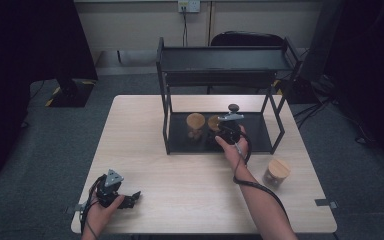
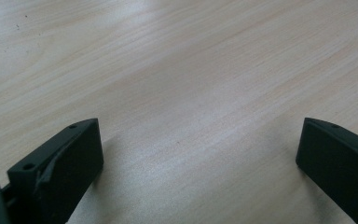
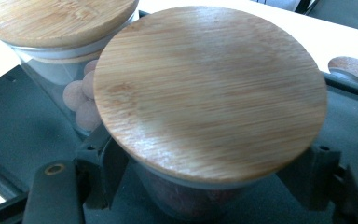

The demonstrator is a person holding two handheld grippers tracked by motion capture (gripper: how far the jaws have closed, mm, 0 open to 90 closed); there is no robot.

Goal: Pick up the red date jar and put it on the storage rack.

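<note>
1. The right gripper [image 1: 225,131] is clamping a glass jar [image 3: 186,200] just under its bamboo lid [image 3: 209,88], one black jaw on each side of the glass.
2. The jar is sitting on, or just above, the dark lower shelf [image 1: 260,135] of the black rack [image 1: 166,100]; whether its base is touching cannot be told.
3. A second jar [image 3: 81,100], holding round brownish balls, is standing right beside it under its own bamboo lid, at the held jar's left in the high view.
4. A third jar [image 1: 276,173] is standing on the table [image 1: 180,175] outside the rack, near the right edge.
5. The right hand [image 1: 232,150] is reaching forward into the rack's lower level, with the cable looping back along the forearm.
6. The left gripper [image 1: 128,199] is lying low over the table near the front left corner, its jaws standing wide apart with bare wood between them.
</note>
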